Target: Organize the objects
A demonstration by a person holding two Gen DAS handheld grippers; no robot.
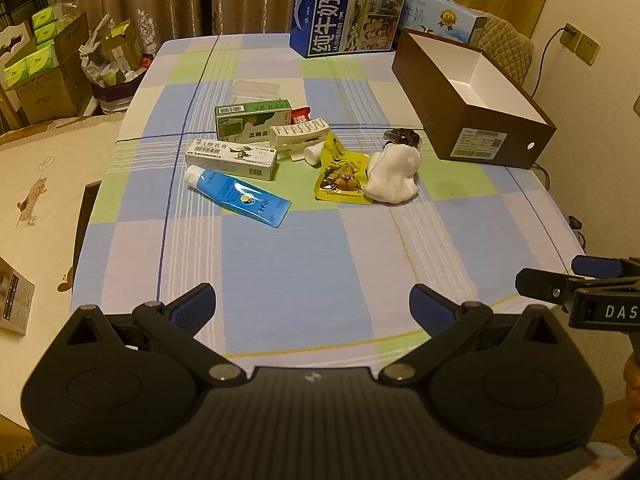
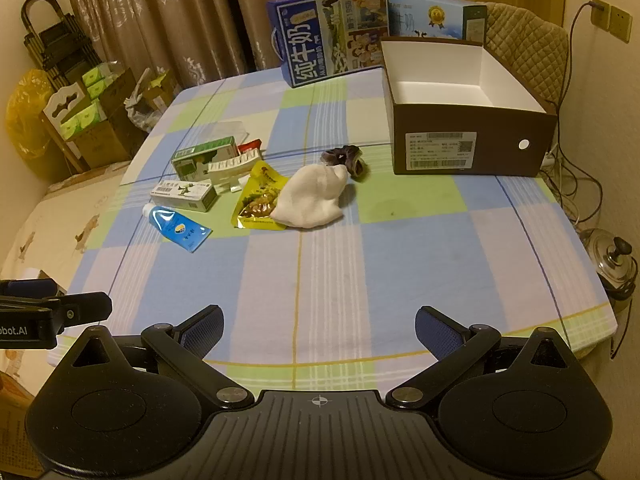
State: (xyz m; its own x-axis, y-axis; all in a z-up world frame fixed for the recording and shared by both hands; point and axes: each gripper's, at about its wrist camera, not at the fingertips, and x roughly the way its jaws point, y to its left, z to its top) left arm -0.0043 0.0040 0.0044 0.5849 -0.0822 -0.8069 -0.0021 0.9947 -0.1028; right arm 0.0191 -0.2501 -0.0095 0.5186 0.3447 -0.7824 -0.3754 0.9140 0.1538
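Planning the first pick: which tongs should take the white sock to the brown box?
Right, probably. The white sock lies on the right side of the pile, nearest the brown box. Both the right tongs and left tongs are open and empty, but the left faces the medicine boxes.

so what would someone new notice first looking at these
A loose huddle of small things at mid-table: a blue tube, a yellow snack pouch and a white cloth. To their right stands an open brown box, nothing visible inside. A big blue milk carton sits at the far edge.
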